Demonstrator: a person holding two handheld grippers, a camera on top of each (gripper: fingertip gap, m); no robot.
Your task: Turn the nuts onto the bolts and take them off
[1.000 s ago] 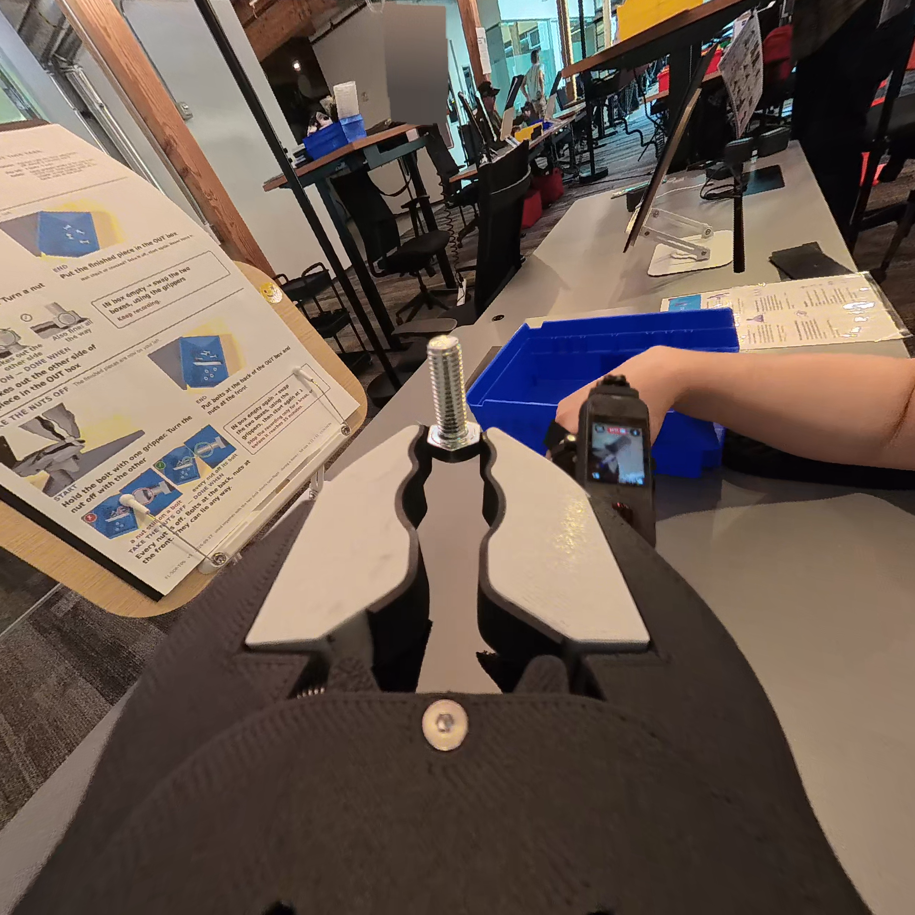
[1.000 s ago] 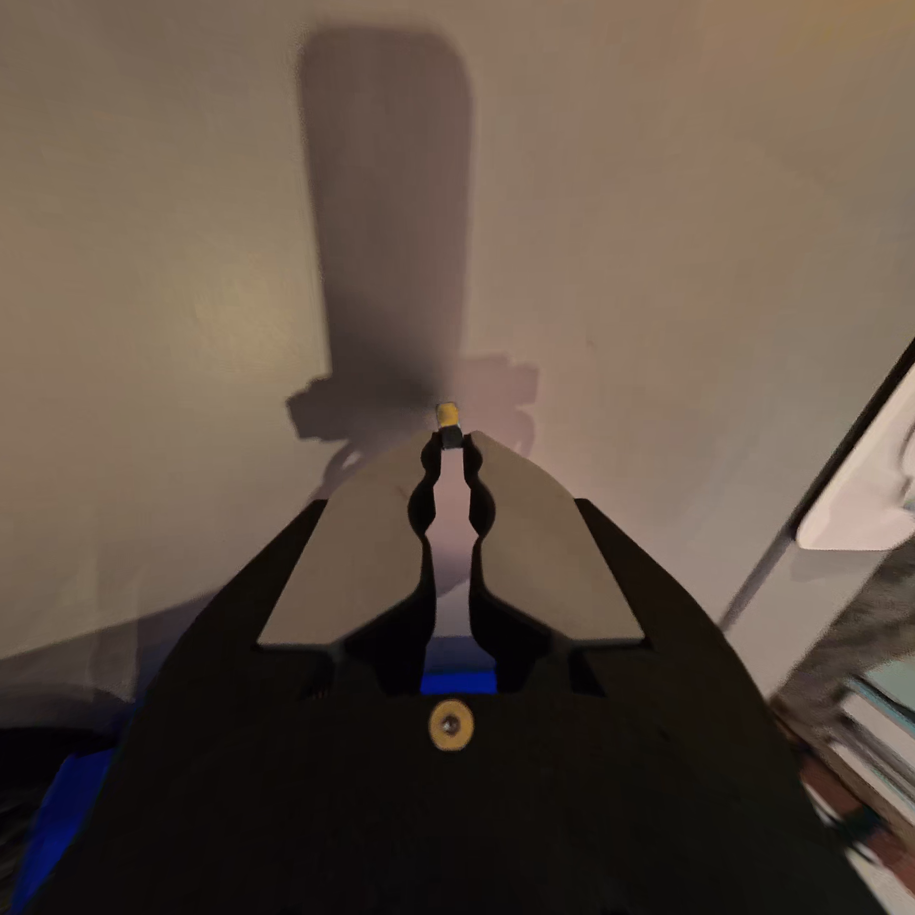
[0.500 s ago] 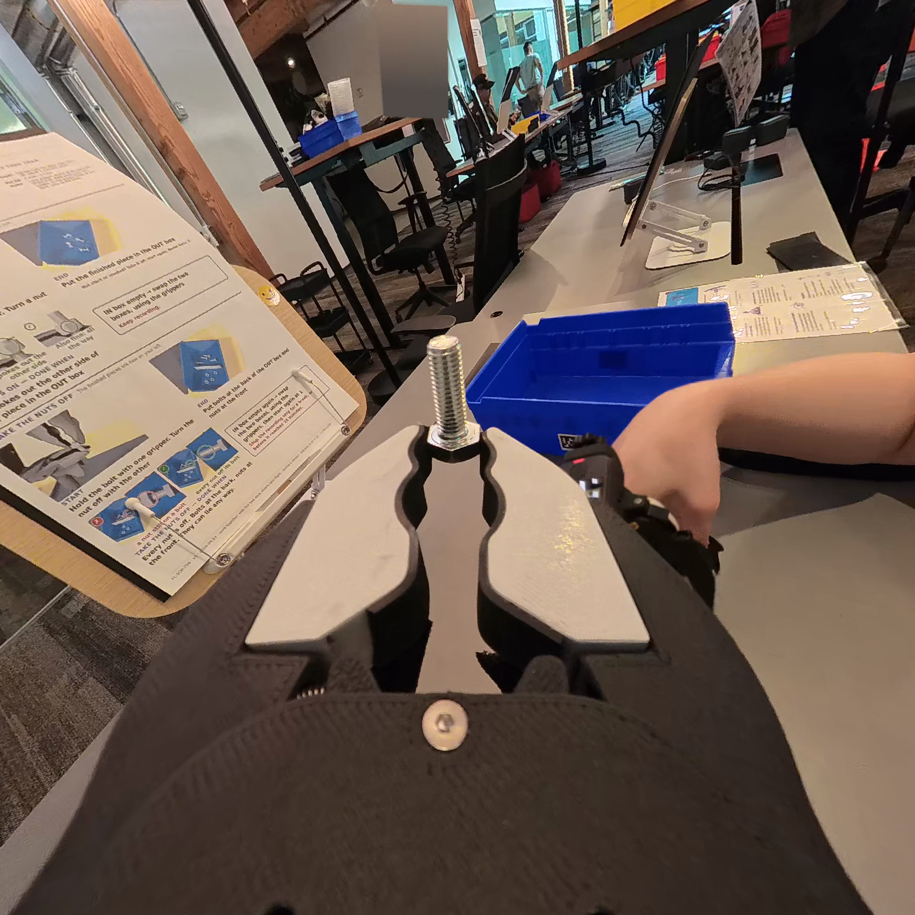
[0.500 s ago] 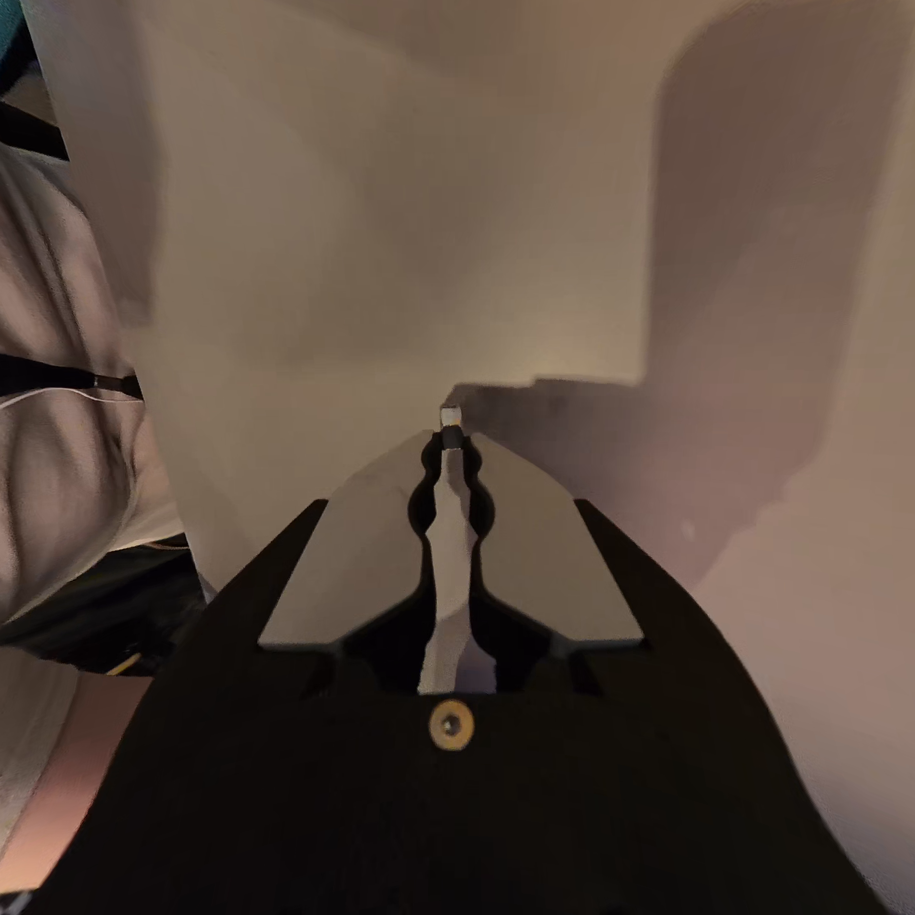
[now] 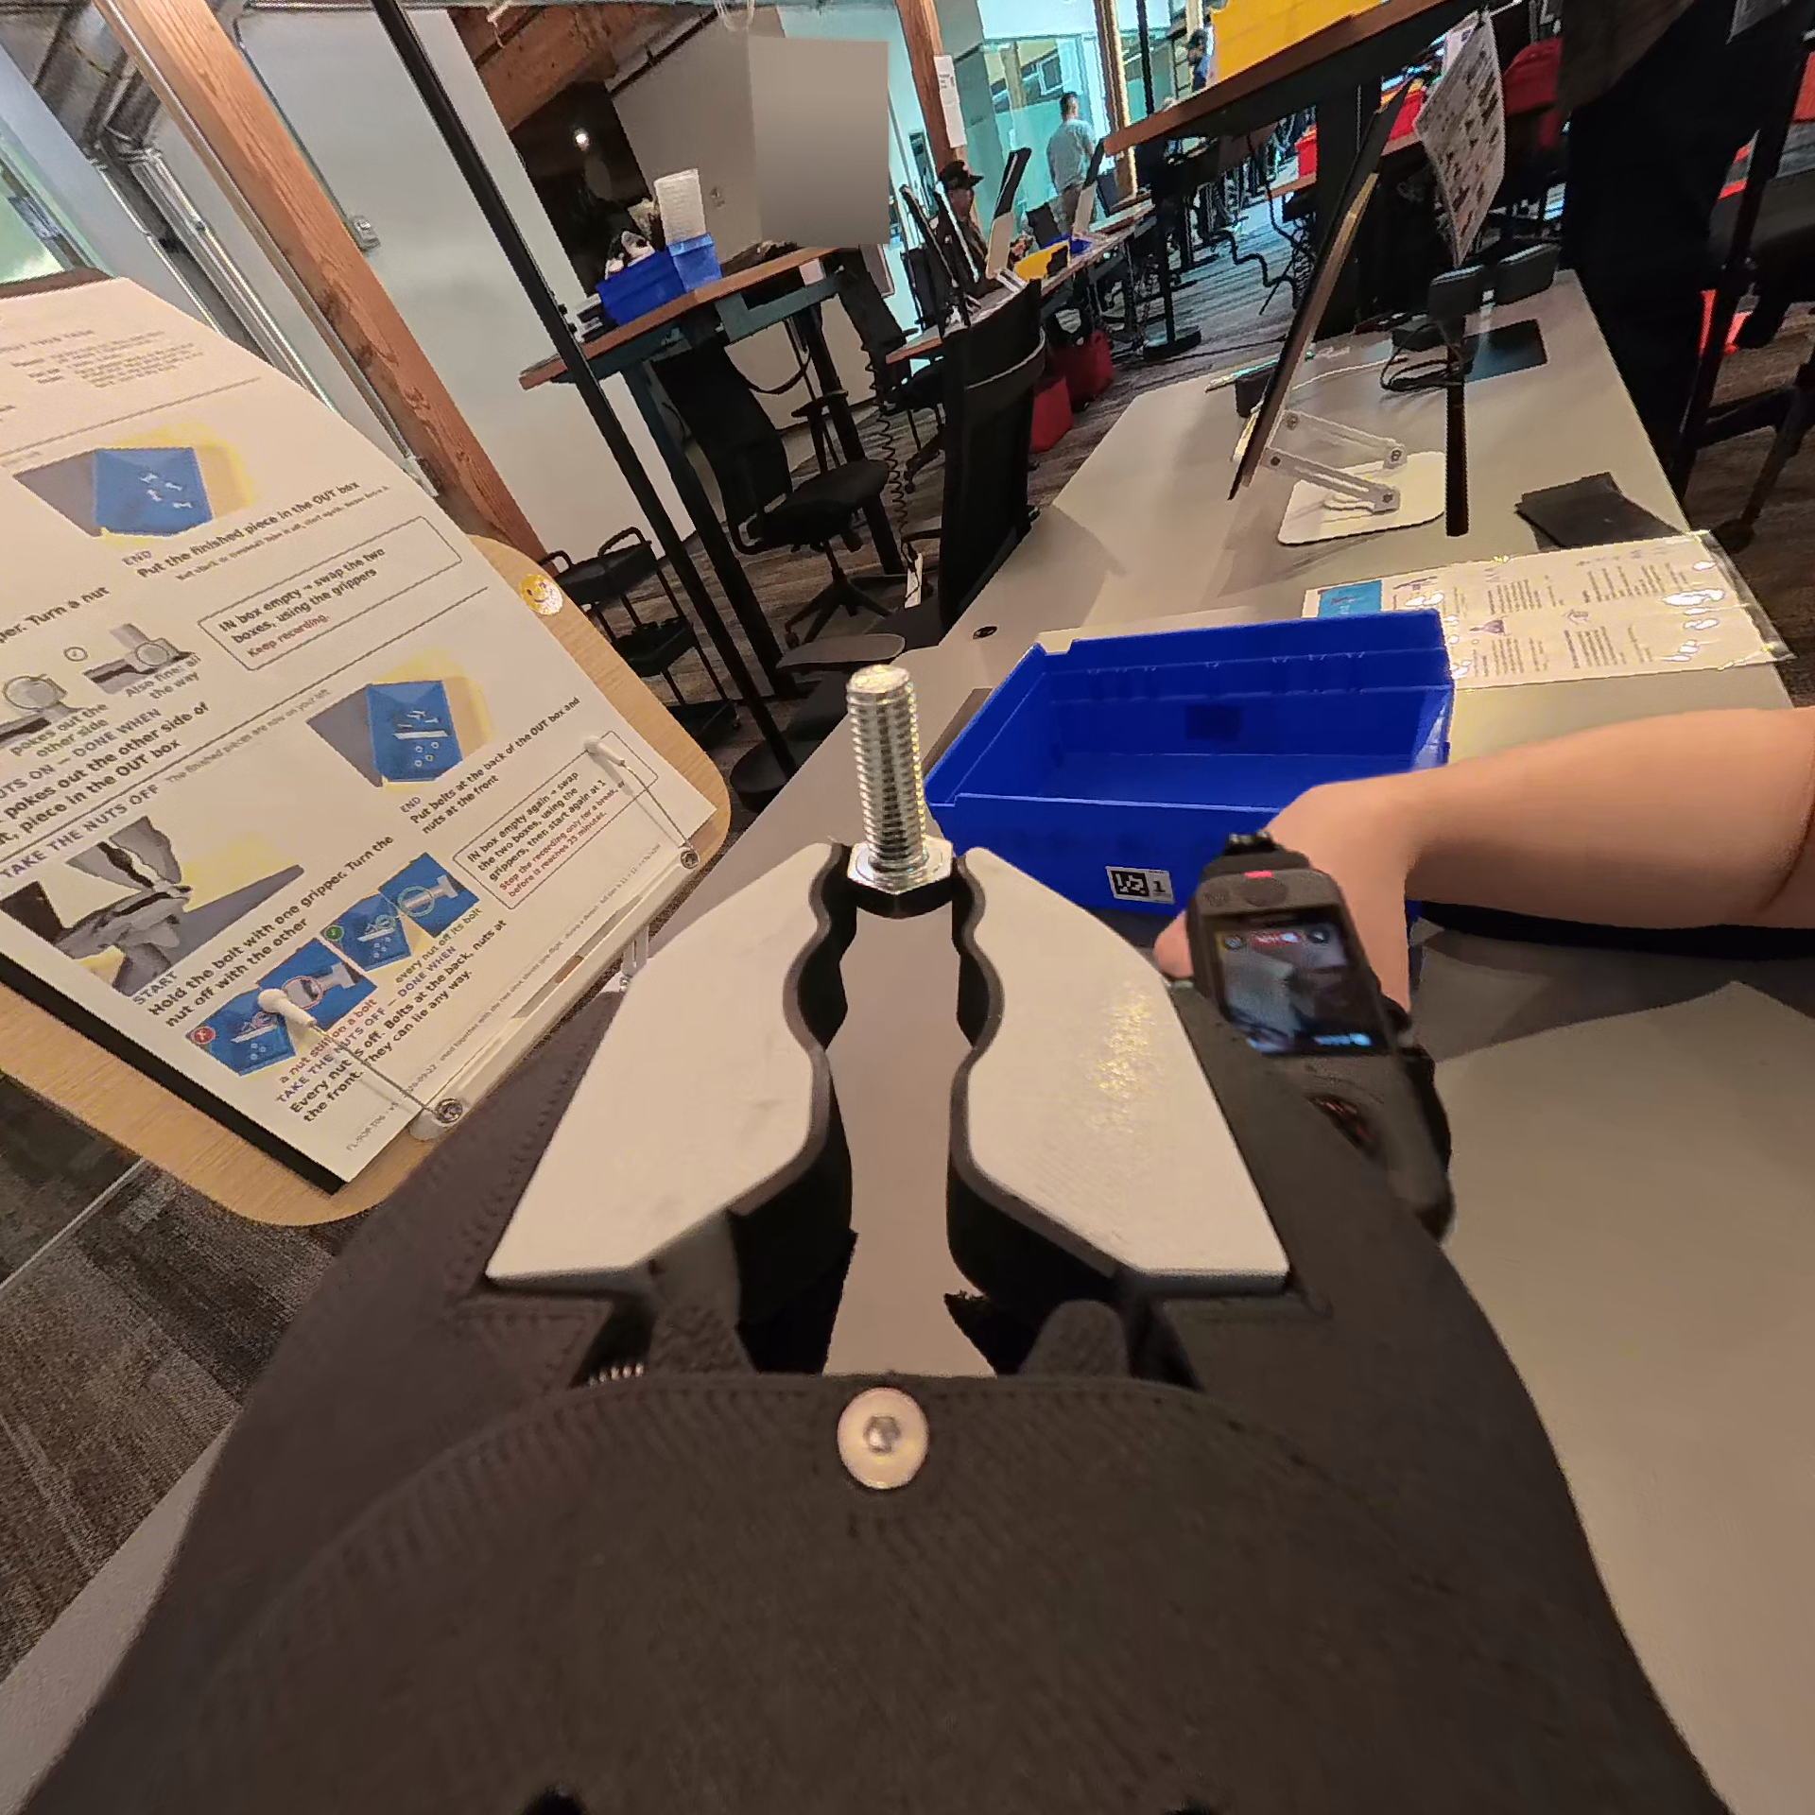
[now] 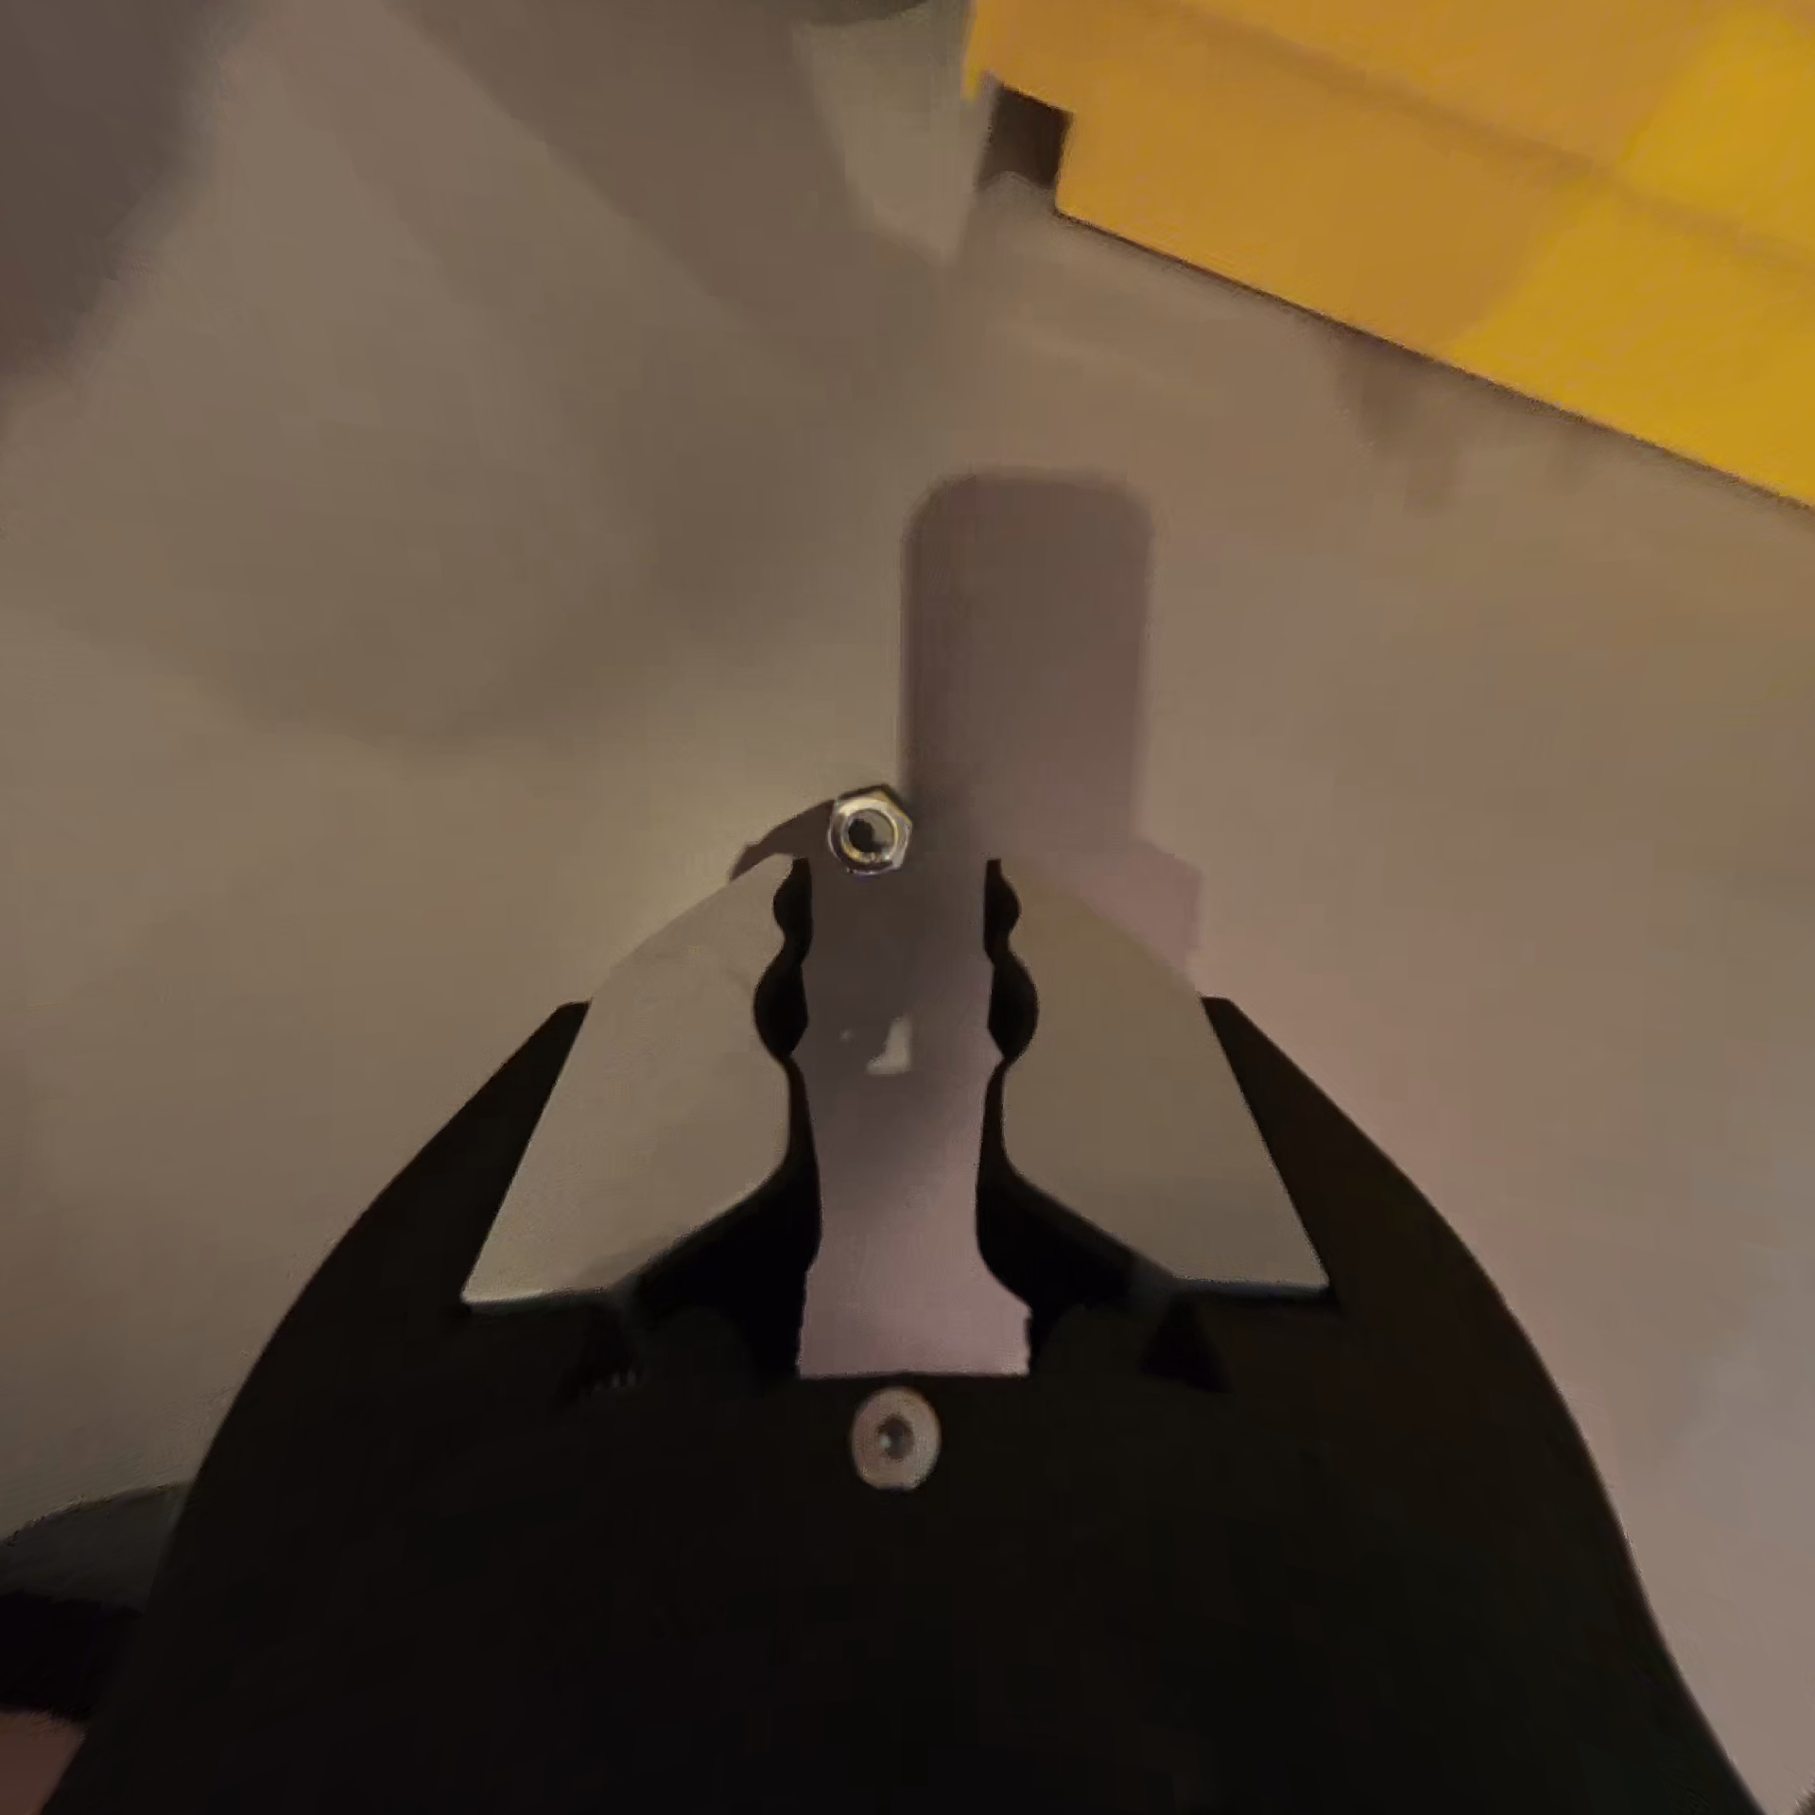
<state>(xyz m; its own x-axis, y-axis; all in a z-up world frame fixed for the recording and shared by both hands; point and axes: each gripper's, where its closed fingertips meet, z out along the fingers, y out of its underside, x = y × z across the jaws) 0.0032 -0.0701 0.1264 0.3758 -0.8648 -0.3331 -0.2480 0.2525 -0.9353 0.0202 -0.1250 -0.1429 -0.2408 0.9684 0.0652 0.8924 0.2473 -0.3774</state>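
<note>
In the left wrist view my left gripper [image 5: 899, 881] is shut on the hex head of a silver bolt [image 5: 882, 756]. Its threaded shaft sticks out bare beyond the fingertips. My right gripper [image 6: 896, 864] is open over the grey table. A small silver nut [image 6: 869, 833] sits flat just ahead of its left fingertip, hole facing the camera, with no finger pinching it. The right gripper also shows in the left wrist view [image 5: 1296, 992], low on the table in a person's hand, in front of the blue bin [image 5: 1188, 786].
An instruction board [image 5: 295, 746] leans at the left past the table edge. A laminated sheet [image 5: 1571, 619] and a tablet stand [image 5: 1346, 471] lie beyond the bin. A person's forearm [image 5: 1591, 835] reaches in from the right. A blurred yellow object [image 6: 1473, 246] is at the right view's upper right. My hands' fingertips stand some 25 centimetres from each other.
The right gripper, which was shut on the nut, has opened and the nut now lies loose at its tip. It swung across the table. The left gripper still holds the bolt.
</note>
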